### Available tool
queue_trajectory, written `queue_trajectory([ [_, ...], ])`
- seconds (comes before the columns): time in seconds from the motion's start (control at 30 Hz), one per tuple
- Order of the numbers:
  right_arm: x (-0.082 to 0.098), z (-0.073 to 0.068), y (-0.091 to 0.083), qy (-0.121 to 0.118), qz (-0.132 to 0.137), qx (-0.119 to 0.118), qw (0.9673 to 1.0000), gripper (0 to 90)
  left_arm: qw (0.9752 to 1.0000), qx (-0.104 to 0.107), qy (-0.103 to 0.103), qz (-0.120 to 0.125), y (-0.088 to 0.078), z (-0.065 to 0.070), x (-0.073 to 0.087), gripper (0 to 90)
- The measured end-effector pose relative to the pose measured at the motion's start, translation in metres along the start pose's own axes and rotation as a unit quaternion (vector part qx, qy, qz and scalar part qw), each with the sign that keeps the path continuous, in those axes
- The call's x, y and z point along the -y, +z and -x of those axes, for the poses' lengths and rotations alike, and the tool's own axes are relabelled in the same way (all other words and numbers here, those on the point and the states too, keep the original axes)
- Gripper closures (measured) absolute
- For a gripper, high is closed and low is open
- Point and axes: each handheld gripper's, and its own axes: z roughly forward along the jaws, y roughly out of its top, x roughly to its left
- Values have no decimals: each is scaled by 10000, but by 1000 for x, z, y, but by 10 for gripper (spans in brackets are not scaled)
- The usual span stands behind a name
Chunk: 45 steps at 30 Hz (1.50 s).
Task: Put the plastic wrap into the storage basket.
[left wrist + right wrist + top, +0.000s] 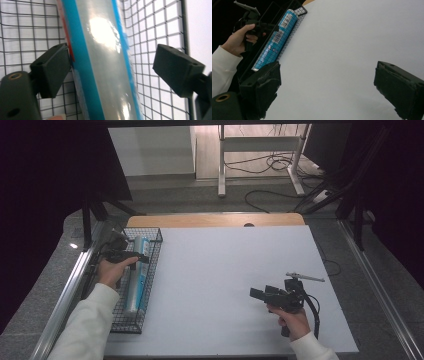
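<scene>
Both grippers gape: the left gripper (110,72) straddles the tube (102,62) in the basket (155,251) at the table's left edge, its right jaw clear; the right gripper (262,294) holds nothing.

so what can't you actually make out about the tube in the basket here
- Print on the tube: too small in the right gripper view; washed out by glare in the left gripper view.
- Tube ends: cut off by the top and bottom edges in the left gripper view; the near end blurs behind the basket mesh in the high view.
- Left gripper: jaws stand apart, but whether the left pad touches the tube is unclear, since the tube's edge hides the contact.
</scene>
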Motion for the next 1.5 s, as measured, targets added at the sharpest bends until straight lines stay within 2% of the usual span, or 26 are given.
queue_trajectory([
  [0.07, 0, 0, 0, 1, -6, -11, 10000, 77, 9999, 7, 17, 99, -4, 3, 3, 131],
  [0.23, 0, -1, 1, -14, -21, -32, 10000, 78, 9987, 90, 320, 383, -23, 13, 11, 133],
  [0.33, 0, -1, 0, -68, -16, 3, 10000, 78, 9971, 261, 471, 536, -34, 22, 18, 134],
  [0.43, 0, -1, 0, -95, -19, 7, 10000, 78, 9945, 277, 790, 635, -45, 31, 28, 131],
  [0.53, 0, -1, -1, -142, -27, 21, 9999, 80, 9905, 124, 1108, 806, -57, 38, 42, 132],
  [0.57, 0, -1, -2, -165, -30, 21, 9999, 80, 9884, 92, 1225, 888, -63, 41, 48, 134],
  [0.7, 1, -2, -2, -224, -42, 29, 9997, 83, 9814, 76, 1566, 1111, -79, 53, 72, 148],
  [0.73, 1, -2, -2, -237, -44, 20, 9997, 84, 9800, 110, 1638, 1121, -81, 56, 77, 149],
  [0.87, 2, -5, -3, -423, -77, 32, 9991, 87, 9723, 476, 1954, 1191, -85, 70, 101, 156],
  [0.93, 3, -5, -4, -565, -73, 60, 9984, 87, 9683, 686, 2046, 1257, -84, 77, 113, 157],
  [0.97, 3, -5, -5, -658, -68, 70, 9978, 88, 9652, 842, 2109, 1300, -81, 82, 120, 162],
  [1.0, 3, -5, -5, -658, -68, 70, 9978, 88, 9652, 842, 2109, 1300, -81, 82, 120, 162],
  [1.03, 3, -5, -6, -721, -64, 86, 9973, 87, 9623, 962, 2165, 1336, -79, 85, 125, 162],
  [1.1, 4, -3, -10, -937, -20, 133, 9955, 89, 9594, 896, 2245, 1450, -73, 92, 133, 154],
  [1.13, 4, -3, -10, -937, -20, 133, 9955, 89, 9581, 858, 2303, 1468, -71, 95, 136, 154],
  [1.27, 7, 1, -15, -1159, -62, 151, 9931, 88, 9517, 962, 2489, 1519, -61, 105, 147, 157],
  [1.4, 9, 6, -19, -1321, -89, 247, 9909, 92, 9485, 1073, 2612, 1438, -51, 116, 156, 160],
  [1.43, 10, 9, -21, -1533, -95, 413, 9873, 92, 9477, 1088, 2647, 1414, -48, 119, 159, 160],
  [1.5, 11, 10, -21, -1584, -102, 468, 9862, 94, 9467, 1083, 2682, 1419, -43, 122, 164, 161],
])
